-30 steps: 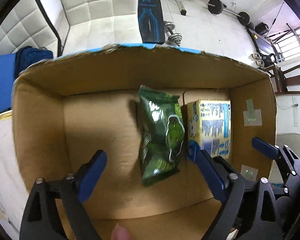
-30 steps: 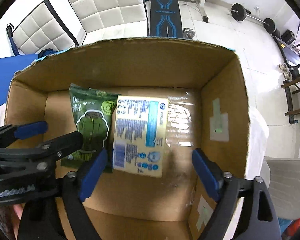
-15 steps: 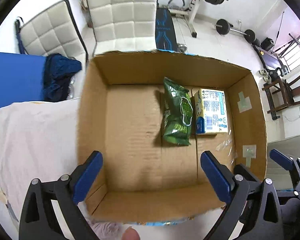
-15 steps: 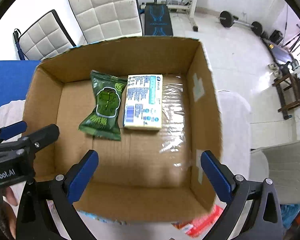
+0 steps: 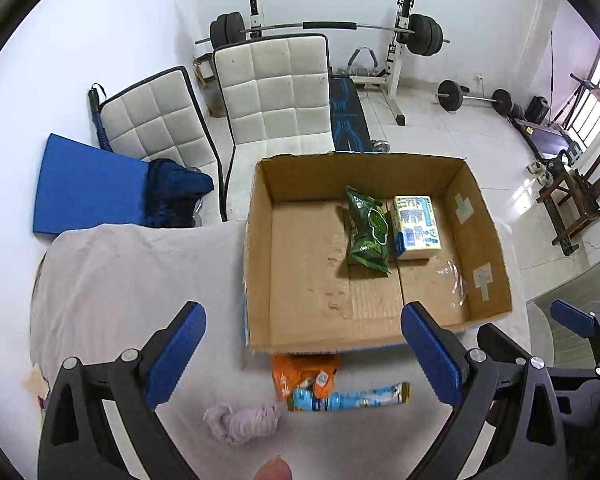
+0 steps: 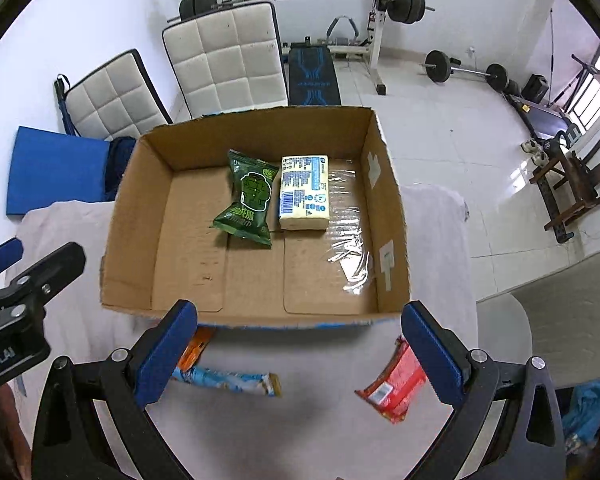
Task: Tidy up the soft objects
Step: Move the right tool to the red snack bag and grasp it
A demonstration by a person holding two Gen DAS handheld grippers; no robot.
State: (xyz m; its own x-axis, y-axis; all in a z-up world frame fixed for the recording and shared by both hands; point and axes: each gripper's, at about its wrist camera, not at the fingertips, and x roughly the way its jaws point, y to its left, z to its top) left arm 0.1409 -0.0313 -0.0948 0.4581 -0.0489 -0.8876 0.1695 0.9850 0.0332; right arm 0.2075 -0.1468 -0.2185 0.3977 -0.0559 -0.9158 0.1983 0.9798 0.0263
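A cardboard box point(image 5: 256, 264) point(image 6: 120, 224) stands on the cloth-covered table. In it lie a green snack bag point(image 5: 366, 230) point(image 6: 250, 198) and a yellow tissue pack point(image 5: 416, 226) point(image 6: 305, 192), side by side. In front of the box lie an orange packet point(image 5: 296, 372) point(image 6: 192, 350), a blue-white long packet point(image 5: 348, 396) point(image 6: 228, 380), a crumpled lilac cloth point(image 5: 242, 424) and a red packet point(image 6: 396, 388). My left gripper point(image 5: 302, 354) and right gripper point(image 6: 300, 354) are both open and empty, held above the table in front of the box.
A white cloth point(image 5: 132, 280) covers the table. White padded chairs point(image 5: 276, 92) and a blue mat point(image 5: 84, 188) stand behind it. A grey chair point(image 6: 548, 320) is at the right. Gym weights point(image 5: 324, 28) line the far wall.
Both grippers have pulled back and up out of the box, leaving the green bag and tissue pack inside. The packets and cloth in front of the box have come into view.
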